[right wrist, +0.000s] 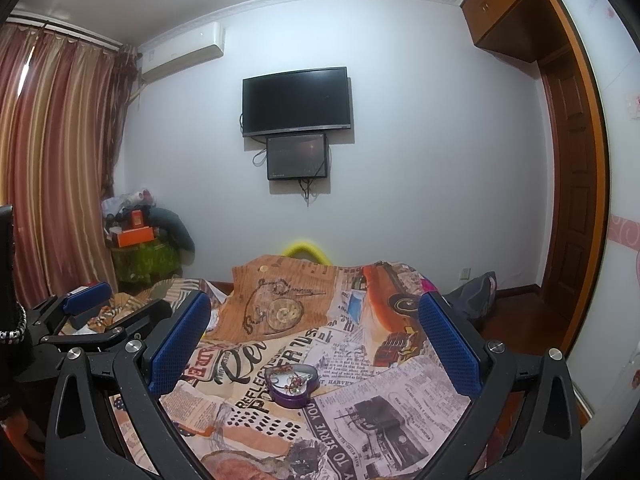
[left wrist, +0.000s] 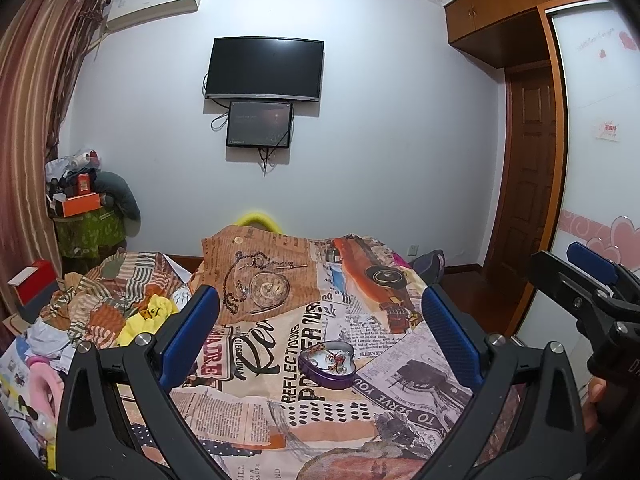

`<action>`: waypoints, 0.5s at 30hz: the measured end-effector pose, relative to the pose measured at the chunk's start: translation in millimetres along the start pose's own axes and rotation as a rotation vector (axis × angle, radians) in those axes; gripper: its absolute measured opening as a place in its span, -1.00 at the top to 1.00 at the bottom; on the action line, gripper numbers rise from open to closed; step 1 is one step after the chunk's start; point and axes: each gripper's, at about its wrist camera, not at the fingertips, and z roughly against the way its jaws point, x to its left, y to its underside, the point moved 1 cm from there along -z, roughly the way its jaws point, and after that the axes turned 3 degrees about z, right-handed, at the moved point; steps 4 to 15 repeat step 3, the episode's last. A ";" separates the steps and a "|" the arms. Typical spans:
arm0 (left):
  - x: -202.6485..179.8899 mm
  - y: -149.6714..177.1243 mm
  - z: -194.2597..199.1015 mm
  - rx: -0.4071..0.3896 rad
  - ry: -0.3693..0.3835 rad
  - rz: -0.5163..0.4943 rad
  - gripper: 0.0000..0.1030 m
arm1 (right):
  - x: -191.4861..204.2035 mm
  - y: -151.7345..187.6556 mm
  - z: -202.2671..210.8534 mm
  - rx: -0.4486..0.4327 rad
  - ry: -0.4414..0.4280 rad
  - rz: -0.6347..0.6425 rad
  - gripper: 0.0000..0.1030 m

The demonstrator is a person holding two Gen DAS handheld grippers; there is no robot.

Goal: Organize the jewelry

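A purple heart-shaped tin (left wrist: 327, 365) lies open on the printed bedspread (left wrist: 280, 412), with a small tangle of red and gold jewelry (left wrist: 336, 360) inside. My left gripper (left wrist: 320, 304) is open and empty, held above and short of the tin. In the right wrist view the tin (right wrist: 293, 385) and its jewelry (right wrist: 291, 380) lie between my fingers. My right gripper (right wrist: 316, 312) is open and empty, also held above the bed. The right gripper shows at the right edge of the left wrist view (left wrist: 576, 276), and the left gripper at the left of the right wrist view (right wrist: 86, 300).
A pile of crumpled clothes (left wrist: 108, 304) lies on the bed's left side. A red box (left wrist: 30, 280) sits at the far left. A TV (left wrist: 264, 69) hangs on the far wall. A wooden door (left wrist: 524, 184) and wardrobe stand at the right.
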 end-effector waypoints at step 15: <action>2.1 1.8 -3.3 0.010 0.001 0.003 -0.97 | -1.5 2.4 -5.4 0.012 0.001 -0.003 -1.00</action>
